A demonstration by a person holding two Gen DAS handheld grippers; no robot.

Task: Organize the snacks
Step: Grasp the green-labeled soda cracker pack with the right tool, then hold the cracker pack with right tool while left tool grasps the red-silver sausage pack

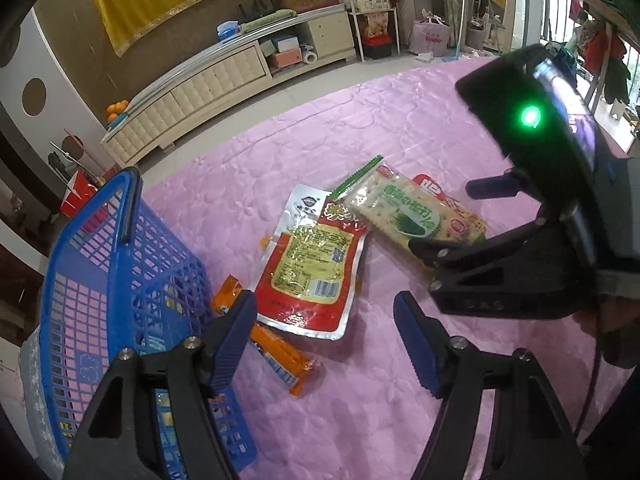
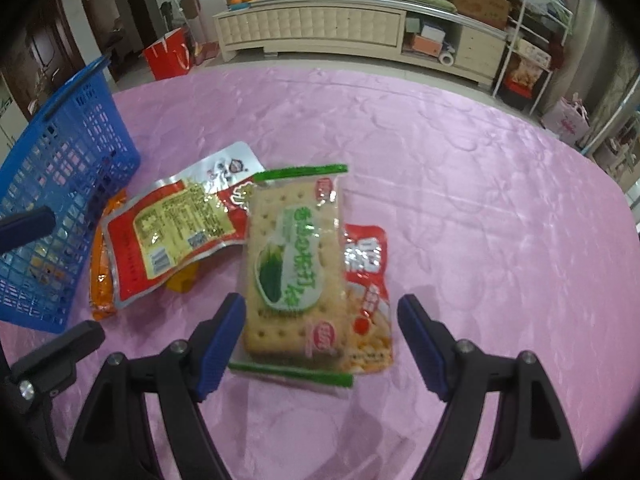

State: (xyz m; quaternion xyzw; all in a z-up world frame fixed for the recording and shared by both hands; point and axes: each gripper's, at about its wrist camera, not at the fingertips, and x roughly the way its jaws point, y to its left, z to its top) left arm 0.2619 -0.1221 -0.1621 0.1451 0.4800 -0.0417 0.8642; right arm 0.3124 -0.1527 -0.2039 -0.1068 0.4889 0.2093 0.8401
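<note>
Several snack packs lie in a loose pile on the pink tablecloth [image 2: 460, 180]. My right gripper [image 2: 320, 320] hangs open just above the near end of a green-edged cracker pack [image 2: 292, 264], one finger on each side of it, pads not pressing. Under the crackers is a red snack bag [image 2: 368, 280]. A red and yellow pouch [image 1: 312, 268] lies beside them, partly over an orange packet [image 1: 280, 356]. My left gripper [image 1: 324, 340] is open low over that orange packet and the pouch's near edge. A blue mesh basket [image 1: 92, 208] stands at the left, with packets showing through its wall.
The right gripper [image 1: 460, 220] fills the right side of the left wrist view, a hand behind it. Past the table's far edge stand a long cream cabinet [image 2: 320, 24], a red bag [image 2: 168, 56] on the floor and a metal rack [image 2: 528, 60].
</note>
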